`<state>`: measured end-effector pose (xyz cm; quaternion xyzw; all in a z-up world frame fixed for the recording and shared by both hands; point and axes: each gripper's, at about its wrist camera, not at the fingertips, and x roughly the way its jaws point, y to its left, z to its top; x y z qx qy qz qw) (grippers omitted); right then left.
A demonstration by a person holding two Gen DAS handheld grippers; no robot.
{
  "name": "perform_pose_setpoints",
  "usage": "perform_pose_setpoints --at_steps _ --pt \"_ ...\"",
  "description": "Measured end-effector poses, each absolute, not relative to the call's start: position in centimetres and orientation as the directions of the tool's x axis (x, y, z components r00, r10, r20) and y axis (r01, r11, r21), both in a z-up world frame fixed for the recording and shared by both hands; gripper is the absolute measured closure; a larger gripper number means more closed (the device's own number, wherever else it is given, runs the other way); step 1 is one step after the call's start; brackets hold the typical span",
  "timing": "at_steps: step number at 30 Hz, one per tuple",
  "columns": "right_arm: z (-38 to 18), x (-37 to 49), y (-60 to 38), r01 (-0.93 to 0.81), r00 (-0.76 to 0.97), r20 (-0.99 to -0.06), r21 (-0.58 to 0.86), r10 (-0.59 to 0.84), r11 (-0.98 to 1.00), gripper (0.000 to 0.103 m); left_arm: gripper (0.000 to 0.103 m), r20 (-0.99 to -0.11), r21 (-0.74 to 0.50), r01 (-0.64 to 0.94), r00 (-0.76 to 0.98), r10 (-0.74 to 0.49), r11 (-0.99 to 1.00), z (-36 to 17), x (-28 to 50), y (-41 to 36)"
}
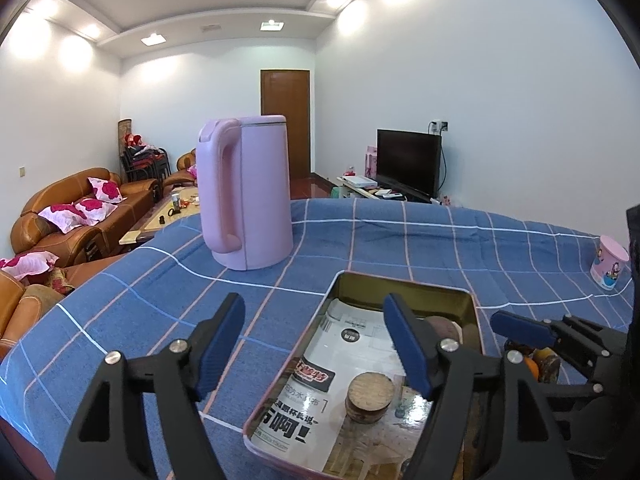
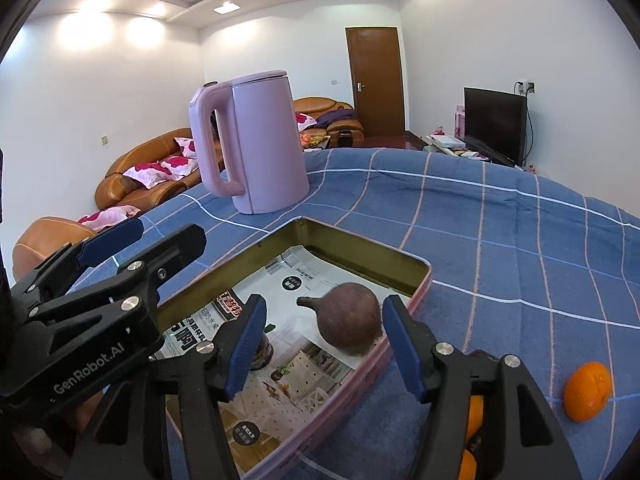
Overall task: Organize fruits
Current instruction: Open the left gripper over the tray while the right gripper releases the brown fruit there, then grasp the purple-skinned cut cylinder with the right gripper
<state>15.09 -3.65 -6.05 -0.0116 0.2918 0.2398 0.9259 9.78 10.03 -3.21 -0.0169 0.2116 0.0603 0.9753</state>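
Blue checked cloth over worktop. Lilac plastic kettle at twelve o'clock. Paper-lined pink tin holding brown pear-shaped fruit. Orange at four o'clock. Left gripper, right gripper: jaws apart, empty.

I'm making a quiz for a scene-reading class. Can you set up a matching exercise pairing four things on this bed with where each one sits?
Things:
1. kettle
2. brown fruit
3. orange
4. pink cup

Places:
A. on the blue cloth, outside the tin, to the right of it
B. inside the tin, on the printed paper
C. upright on the cloth beyond the tin's far end
D. at the far right edge of the left wrist view, away from the tin

Pairs: 1-C, 2-B, 3-A, 4-D
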Motion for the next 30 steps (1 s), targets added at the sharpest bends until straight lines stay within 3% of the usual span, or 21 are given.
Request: perform_pose_setpoints --at_steps 6,10,16,19,30 --pt "-5.2 13.1 -5.4 -0.417 0.753 -0.532 0.07 0.388 0.906 0.039 0.023 -0.406 -0.002 -0.136 0.905 0.124 0.991 -3.0 9.4 9.9" --pt "-4.4 11.6 -7.5 -0.38 0.782 -0.509 0.066 0.359 0.923 0.039 0.011 -0.398 0.002 -0.144 0.908 0.133 0.99 -2.9 9.1 9.5" --pt "-4.2 9.0 -10.9 -0.317 0.814 -0.504 0.031 0.289 0.948 0.039 0.01 -0.387 -0.002 -0.117 0.916 0.107 0.993 -2.6 8.3 8.2" --pt "-4.5 7.7 -12.8 -0.275 0.825 -0.51 0.017 0.245 0.961 0.039 0.004 -0.381 -0.005 -0.099 0.92 0.09 0.995 -2.5 7.8 7.1" --pt "-6.8 5.1 -17.8 -0.199 0.802 -0.569 0.032 0.181 0.98 0.038 0.004 -0.395 0.009 -0.02 0.918 0.021 1.0 -3.2 6.6 3.0"
